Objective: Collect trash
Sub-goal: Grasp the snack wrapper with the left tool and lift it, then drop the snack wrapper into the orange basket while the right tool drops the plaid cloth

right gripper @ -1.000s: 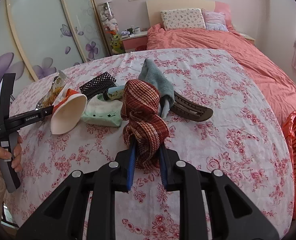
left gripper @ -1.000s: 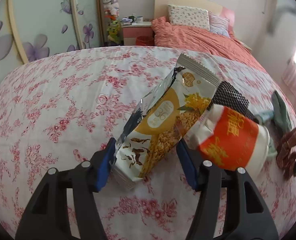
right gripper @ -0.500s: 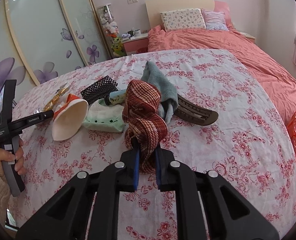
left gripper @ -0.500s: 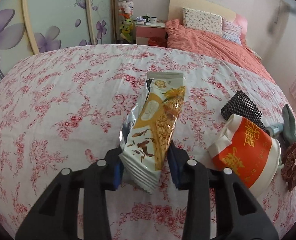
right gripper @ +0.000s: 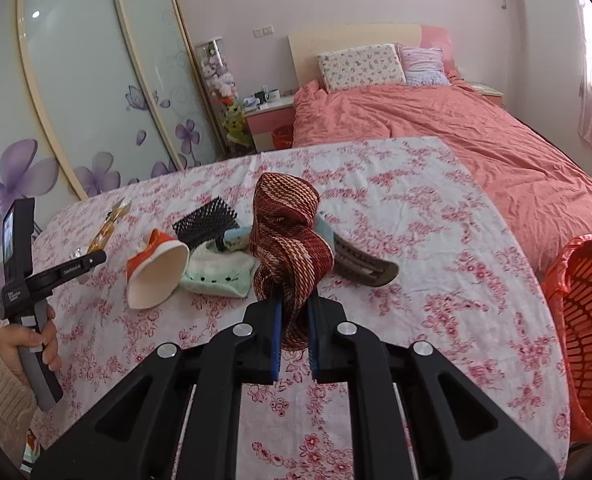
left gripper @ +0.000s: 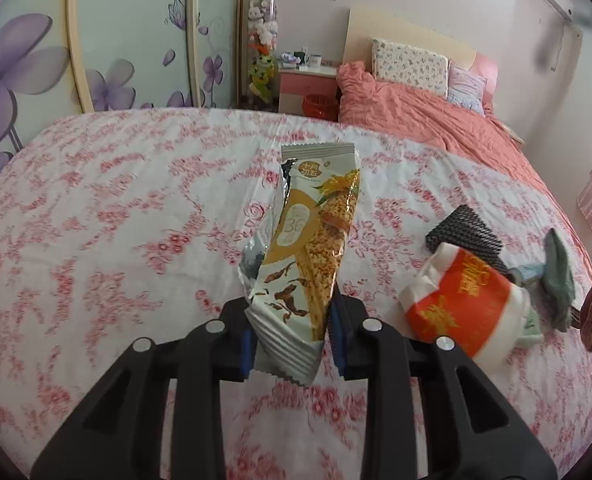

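Left gripper point(left gripper: 292, 340) closing on crinkled gold-and-white snack wrapper point(left gripper: 307, 248), held upright. Right gripper point(right gripper: 294, 340) fingers clamped on twisted maroon woven cloth point(right gripper: 290, 248).

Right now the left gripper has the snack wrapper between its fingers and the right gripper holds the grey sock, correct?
Not quite. The right wrist view shows the right gripper clamped on the dark red woven cloth, not a grey sock. The left gripper does have the snack wrapper between its closing fingers.
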